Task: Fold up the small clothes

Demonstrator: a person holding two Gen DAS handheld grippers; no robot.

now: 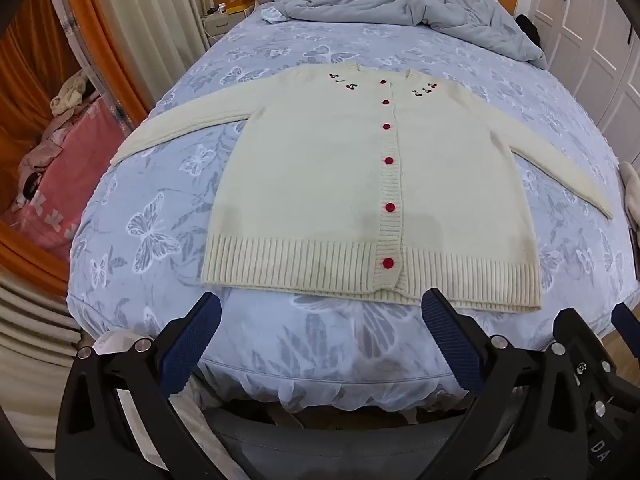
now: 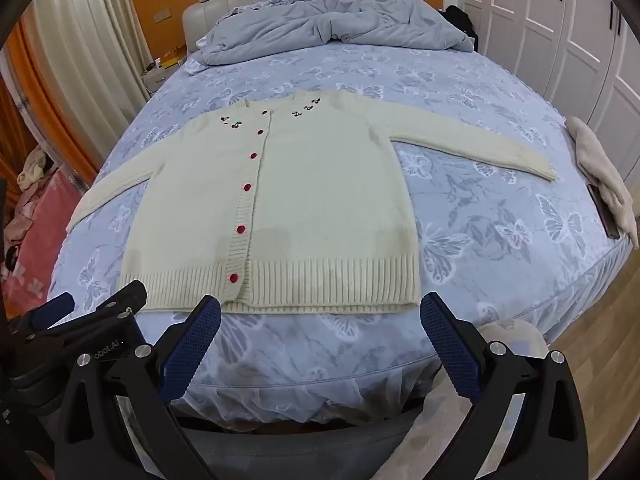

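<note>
Your cream knit cardigan (image 1: 360, 184) lies flat and buttoned in the middle of the frame on the bed (image 1: 168, 216), both sleeves spread outward, hem nearest you. Judge it soft, light and floppy: it will sag and stretch wherever you lift it, and the knit should not slip. Starting at the left of the frame, the sleeve cuff (image 1: 124, 152) is a good first hold, then the ribbed hem (image 1: 280, 260), thicker and firmer to pinch, then the right sleeve cuff (image 2: 540, 170) in the right wrist view. Your left gripper (image 1: 320, 320) and right gripper (image 2: 320, 322) both hover just short of the hem, fingers spread wide, holding nothing.
</note>
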